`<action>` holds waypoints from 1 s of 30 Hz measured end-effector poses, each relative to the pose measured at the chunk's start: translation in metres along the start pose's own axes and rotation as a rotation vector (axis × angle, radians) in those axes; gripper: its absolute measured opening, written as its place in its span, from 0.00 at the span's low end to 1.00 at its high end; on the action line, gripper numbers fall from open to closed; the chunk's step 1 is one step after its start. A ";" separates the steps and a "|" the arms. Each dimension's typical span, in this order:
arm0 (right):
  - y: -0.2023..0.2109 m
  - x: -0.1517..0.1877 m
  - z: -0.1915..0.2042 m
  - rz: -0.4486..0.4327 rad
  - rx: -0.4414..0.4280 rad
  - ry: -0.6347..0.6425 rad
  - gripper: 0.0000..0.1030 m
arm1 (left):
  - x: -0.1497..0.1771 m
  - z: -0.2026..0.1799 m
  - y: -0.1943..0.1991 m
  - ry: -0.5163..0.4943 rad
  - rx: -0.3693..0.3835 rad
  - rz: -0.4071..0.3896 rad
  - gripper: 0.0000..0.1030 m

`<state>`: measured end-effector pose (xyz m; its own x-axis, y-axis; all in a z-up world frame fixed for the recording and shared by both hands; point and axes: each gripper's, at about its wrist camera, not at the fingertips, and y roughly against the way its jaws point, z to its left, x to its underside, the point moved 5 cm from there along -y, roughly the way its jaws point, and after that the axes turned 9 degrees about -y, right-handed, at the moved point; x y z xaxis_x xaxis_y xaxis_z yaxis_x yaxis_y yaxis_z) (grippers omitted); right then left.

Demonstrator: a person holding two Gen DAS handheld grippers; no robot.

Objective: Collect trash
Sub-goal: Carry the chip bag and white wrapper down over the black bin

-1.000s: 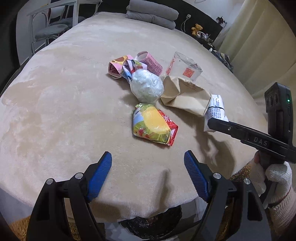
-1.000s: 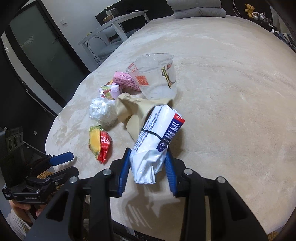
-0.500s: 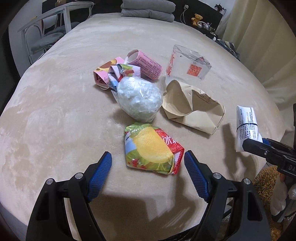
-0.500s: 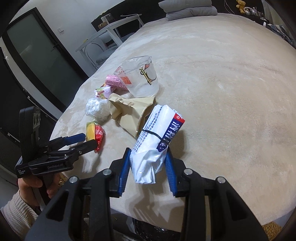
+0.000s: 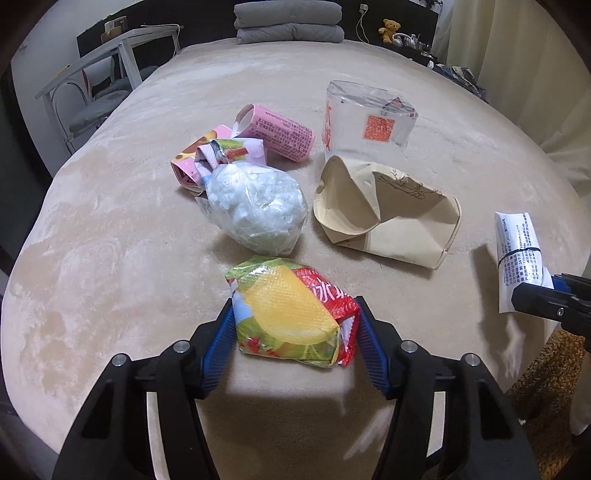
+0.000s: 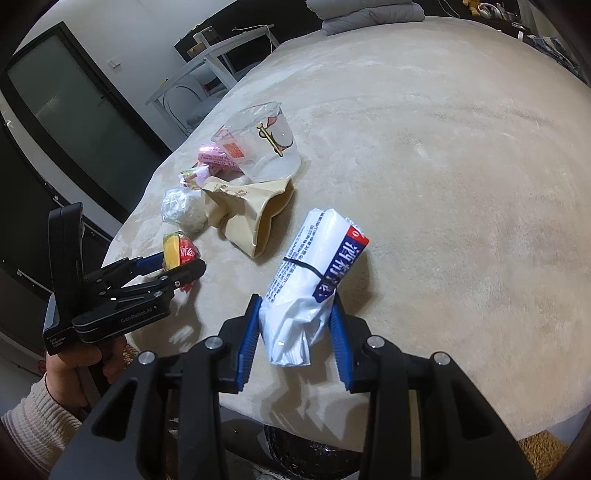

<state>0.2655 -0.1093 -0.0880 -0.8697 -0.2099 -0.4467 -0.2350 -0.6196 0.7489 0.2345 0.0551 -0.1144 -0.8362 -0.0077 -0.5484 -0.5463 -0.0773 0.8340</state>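
Left gripper (image 5: 295, 334): clamped across snack packet (image 5: 291, 314), lower centre, long axis crosswise | right gripper (image 6: 295, 332): clamped on white wrapper (image 6: 314, 284) | your bin (image 6: 310, 448): bottom edge, nearer right.

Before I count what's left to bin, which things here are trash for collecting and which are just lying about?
Trash:
snack bag, in the left gripper
white packet, in the right gripper
paper bag
plastic cup
clear bag
pink carton
folded wrapper

Lying about:
folded blankets
teddy bear
chair
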 end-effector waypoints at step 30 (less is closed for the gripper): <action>0.024 0.044 0.016 -0.066 -0.010 0.034 0.36 | 0.032 -0.030 0.065 0.028 0.119 -0.151 0.57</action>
<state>0.2147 -0.1214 -0.0821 -0.8372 -0.1936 -0.5114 -0.2869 -0.6407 0.7122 0.1743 0.0198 -0.0796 -0.7434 -0.0329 -0.6680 -0.6688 0.0387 0.7424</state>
